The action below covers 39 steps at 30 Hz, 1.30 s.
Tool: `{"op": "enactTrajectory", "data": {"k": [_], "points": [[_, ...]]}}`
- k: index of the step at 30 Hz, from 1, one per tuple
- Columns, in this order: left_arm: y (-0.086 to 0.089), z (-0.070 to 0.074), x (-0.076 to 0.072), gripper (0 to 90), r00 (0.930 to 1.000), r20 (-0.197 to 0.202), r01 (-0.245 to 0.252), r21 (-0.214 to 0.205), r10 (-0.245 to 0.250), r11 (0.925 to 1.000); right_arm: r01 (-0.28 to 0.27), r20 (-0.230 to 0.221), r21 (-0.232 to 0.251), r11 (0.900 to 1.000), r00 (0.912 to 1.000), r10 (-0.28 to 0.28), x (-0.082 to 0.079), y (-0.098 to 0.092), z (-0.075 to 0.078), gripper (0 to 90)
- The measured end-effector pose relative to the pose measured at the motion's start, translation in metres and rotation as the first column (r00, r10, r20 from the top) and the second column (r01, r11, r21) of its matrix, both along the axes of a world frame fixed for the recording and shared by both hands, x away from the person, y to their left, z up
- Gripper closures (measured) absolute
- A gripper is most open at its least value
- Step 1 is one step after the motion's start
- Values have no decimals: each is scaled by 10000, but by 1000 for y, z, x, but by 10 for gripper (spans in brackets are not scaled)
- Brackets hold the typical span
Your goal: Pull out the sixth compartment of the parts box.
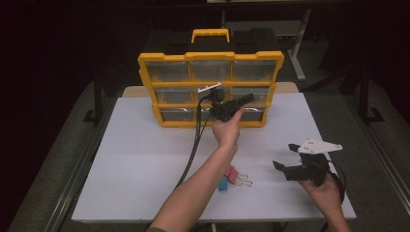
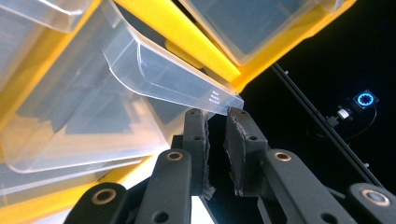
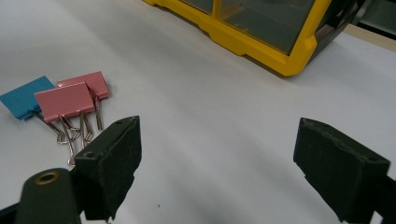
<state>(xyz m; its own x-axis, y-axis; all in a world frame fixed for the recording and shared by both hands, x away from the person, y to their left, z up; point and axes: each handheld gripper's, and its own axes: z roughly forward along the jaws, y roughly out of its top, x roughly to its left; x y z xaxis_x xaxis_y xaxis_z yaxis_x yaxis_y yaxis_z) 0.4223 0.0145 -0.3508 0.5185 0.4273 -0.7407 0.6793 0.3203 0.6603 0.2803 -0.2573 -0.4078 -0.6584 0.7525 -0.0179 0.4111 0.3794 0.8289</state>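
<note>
Dark room, grey floor (image 1: 372, 145), white table (image 1: 145, 159) under dim light.

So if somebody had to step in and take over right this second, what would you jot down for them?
Left tool: shut, its tips at the lip of a clear drawer in the yellow drawer cabinet. That drawer stands partly pulled out; whether the pads actually pinch the lip is hard to tell.
Right tool: open, holding nothing, over the white table.
Binder clips: two pink and one blue, lying together on the table near the right tool.
Done: a drawer partly opened.
Probably left: finish opening the drawer, pick up the clips, put them in.
</note>
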Motion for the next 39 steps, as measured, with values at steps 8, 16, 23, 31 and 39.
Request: {"op": "enactTrajectory", "data": {"k": [8, 16, 23, 31, 39], "points": [[2, 1, -7, 782, 9999, 57, 132, 92, -133, 9999, 11, -61, -6, 10000, 10000, -11, 0, 0, -2, 142], [3, 1, -11, 783, 9997, 50, 231, 160, -232, 9996, -38, -144, -42, 10000, 9999, 38, 1, 0, -3, 142], [4, 2, -15, 783, 9994, 104, 326, 135, -327, 9994, -23, -194, -64, 10000, 9998, 21, 1, 0, -4, 142], [5, 2, -19, 783, 9985, 237, 487, 162, -491, 9987, -22, -227, -97, 10000, 9997, 19, 1, 1, -4, 142], [5, 1, -20, 785, 9967, 467, 634, 653, -665, 9958, -39, -273, -102, 9999, 9996, 37, 1, 2, -5, 142]]}}
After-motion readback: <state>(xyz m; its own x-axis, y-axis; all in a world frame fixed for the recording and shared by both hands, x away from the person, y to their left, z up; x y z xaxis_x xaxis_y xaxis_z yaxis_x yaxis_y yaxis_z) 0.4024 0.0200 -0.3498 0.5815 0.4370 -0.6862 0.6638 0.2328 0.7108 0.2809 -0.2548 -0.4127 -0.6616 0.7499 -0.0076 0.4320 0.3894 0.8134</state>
